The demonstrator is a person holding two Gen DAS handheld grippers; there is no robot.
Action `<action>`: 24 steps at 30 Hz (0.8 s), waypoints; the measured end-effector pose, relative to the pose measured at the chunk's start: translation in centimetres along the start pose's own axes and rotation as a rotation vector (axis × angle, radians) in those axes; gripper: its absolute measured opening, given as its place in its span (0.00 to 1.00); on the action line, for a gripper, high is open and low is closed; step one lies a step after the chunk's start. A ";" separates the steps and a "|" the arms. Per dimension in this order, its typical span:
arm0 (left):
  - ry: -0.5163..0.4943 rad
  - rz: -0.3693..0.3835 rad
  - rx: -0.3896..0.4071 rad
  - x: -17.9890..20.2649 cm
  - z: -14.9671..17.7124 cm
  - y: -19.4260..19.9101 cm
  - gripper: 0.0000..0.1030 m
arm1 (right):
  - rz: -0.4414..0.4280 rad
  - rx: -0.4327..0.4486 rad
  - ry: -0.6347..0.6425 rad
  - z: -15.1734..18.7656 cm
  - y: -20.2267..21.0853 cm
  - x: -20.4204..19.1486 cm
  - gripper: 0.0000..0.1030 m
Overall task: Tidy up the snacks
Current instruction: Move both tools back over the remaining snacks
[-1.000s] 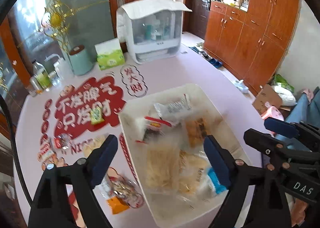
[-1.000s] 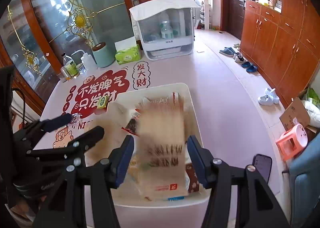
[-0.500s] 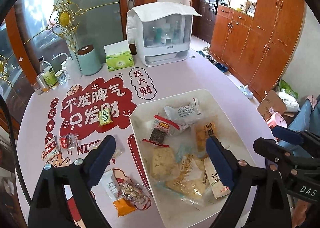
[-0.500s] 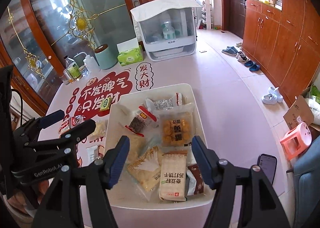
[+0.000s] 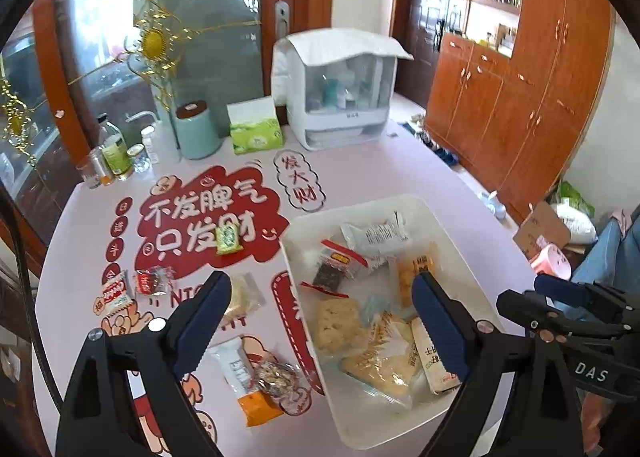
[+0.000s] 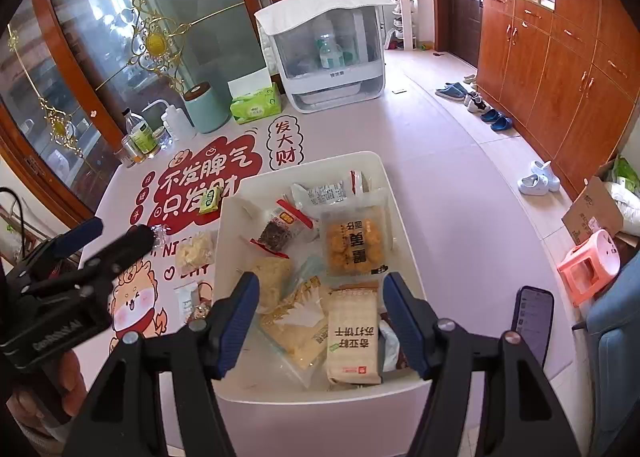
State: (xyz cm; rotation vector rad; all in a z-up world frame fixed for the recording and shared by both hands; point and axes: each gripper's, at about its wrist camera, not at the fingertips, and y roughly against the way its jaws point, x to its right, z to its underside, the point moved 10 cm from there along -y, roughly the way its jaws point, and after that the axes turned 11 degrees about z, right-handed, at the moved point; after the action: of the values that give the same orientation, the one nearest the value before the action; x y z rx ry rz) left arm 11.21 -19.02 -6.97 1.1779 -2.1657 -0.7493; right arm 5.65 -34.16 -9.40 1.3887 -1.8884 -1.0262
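- Left wrist view: we see the left gripper point(image 5: 322, 317) with its jaws spread wide and nothing between the pads, hanging above the table point(image 5: 400, 169).
- Under the right jaw lies the white tray point(image 5: 448, 225), already loaded with snacks; a long cracker pack point(image 5: 430, 357) lies just beside that jaw's tip (partly hidden by it).
- Ahead of the right jaw, inside the tray, we pick out a white wrapper point(image 5: 376, 233) and a dark seaweed-like pack with a red header point(image 5: 334, 271).
- Between the jaws, on the bare tablecloth, sit a white sachet point(image 5: 236, 365), a mixed-nut pack point(image 5: 276, 377) and an orange packet point(image 5: 258, 409), close together.
- Next to the left jaw's tip lies a clear bag of pale pieces point(image 5: 242, 293); farther ahead of it a small green packet point(image 5: 228, 241), and off to the left of that jaw two red-and-white sweets point(image 5: 132, 285).
- Right wrist view: the right gripper point(image 6: 320, 317) stands open over the near end of the tray point(image 6: 304, 393), holding nothing; its jaws have just been opening, and the cracker pack point(image 6: 352, 337) lies loose in the tray between them.
- Beyond the jaws we see a yellow pack of fried balls point(image 6: 354, 241) flat in the tray.
- Outside the right jaw a phone point(image 6: 532, 321) rests on the table edge.
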 end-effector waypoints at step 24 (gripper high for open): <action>0.145 -0.219 0.101 -21.1 -0.8 12.3 0.89 | -0.063 0.230 0.264 -3.7 5.7 -15.8 0.63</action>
State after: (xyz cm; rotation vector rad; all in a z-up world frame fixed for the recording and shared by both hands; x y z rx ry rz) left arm 14.67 4.71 -2.23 1.4923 -1.9963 -0.6282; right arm 10.30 -18.98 -2.71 1.6348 -1.8163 -0.6306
